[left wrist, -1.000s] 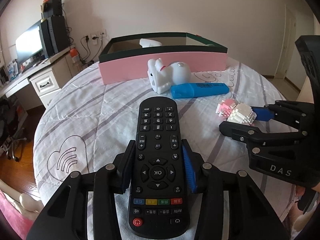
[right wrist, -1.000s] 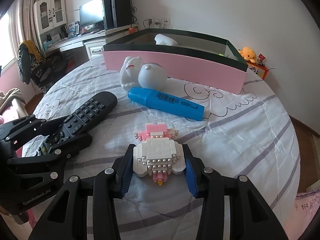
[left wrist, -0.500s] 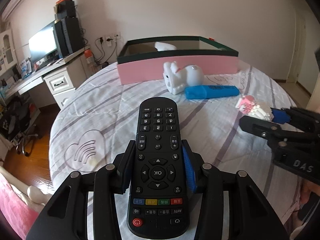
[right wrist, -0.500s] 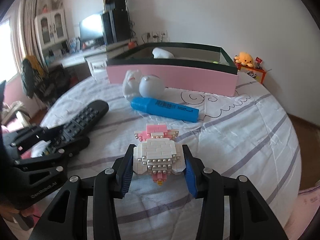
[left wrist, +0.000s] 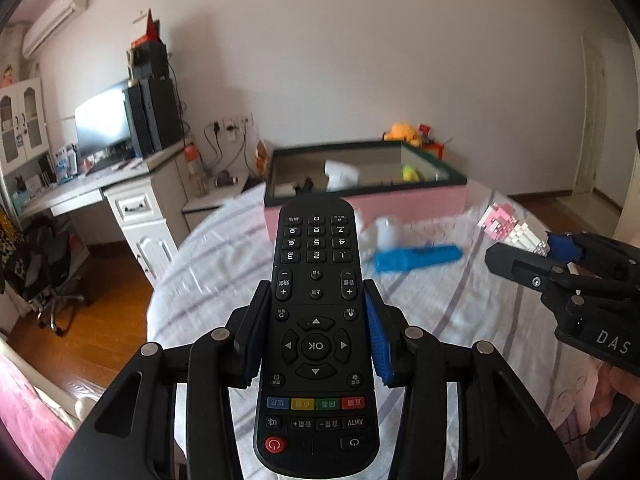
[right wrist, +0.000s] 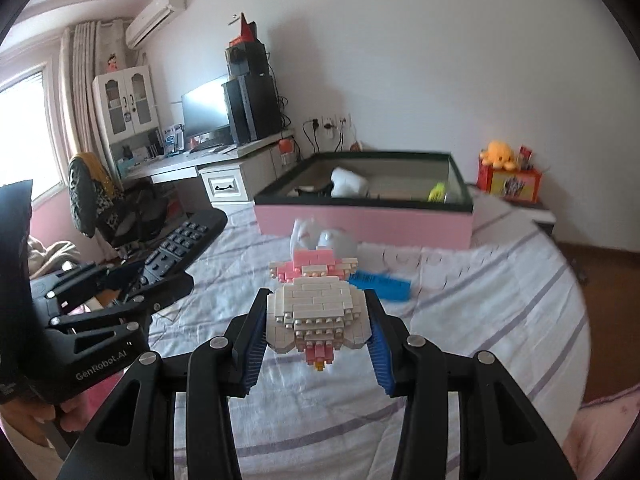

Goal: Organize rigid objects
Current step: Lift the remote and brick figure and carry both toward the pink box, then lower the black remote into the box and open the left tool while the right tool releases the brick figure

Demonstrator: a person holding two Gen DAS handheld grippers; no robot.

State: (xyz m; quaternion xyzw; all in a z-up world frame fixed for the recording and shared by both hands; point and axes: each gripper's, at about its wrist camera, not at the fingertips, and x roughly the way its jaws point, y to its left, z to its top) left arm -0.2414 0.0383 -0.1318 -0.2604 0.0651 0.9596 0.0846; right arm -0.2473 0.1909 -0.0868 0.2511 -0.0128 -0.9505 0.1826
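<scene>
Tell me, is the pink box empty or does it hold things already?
Not empty. Inside the pink box lie a white object and a small yellow one.

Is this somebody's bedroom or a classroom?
Most likely a bedroom at home: there is a bed with a striped sheet, a desk with a monitor, and an air conditioner on the wall.

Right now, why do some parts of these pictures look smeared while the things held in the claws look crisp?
Left wrist view: the remote is sharp, while the blue marker and pink box are motion-blurred. Right wrist view: the brick figure is crisp, the bedspread streaked. Both views curve straight lines, with dark corners.
</scene>
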